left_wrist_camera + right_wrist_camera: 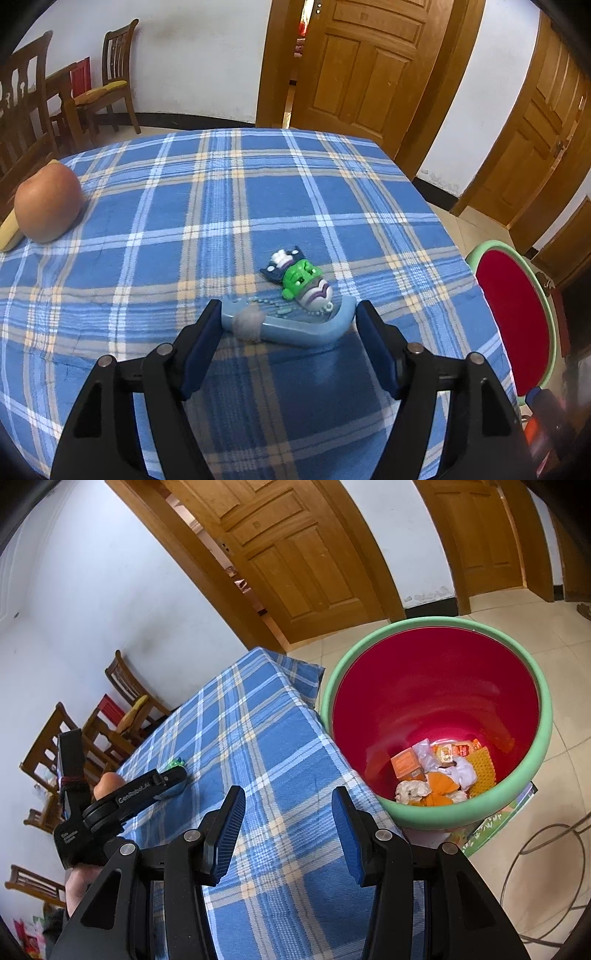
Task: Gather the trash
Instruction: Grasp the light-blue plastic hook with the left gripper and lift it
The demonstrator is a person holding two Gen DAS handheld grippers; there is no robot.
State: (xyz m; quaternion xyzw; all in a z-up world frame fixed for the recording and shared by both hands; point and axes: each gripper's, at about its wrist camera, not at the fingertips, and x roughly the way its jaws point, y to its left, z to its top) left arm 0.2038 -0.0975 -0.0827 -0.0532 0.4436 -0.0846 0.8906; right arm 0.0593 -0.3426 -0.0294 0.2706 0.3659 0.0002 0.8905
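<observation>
- Left gripper [289,319], jaws apart, brackets a blue tray [295,328] low in the frame; fingers not clearly touching.
- Tablecloth [184,206] lies bare toward the far edge; apple [48,203] at left.
- Right gripper [288,812], jaws apart, empty, hovers at the table's edge.
- Bin [532,768] at right holds crumpled paper and wrappers [439,771].

A blue plaid tablecloth [229,206] covers the table, and an apple [48,203] rests near its far left edge, touching a yellow object [9,229] behind it. Wooden chairs [114,74] stand along the white wall [199,55], one with a yellow cushion [101,90]. Panelled wooden doors [365,70] stand beyond the table, above a tiled floor [554,686] where a cable [546,867] loops.
</observation>
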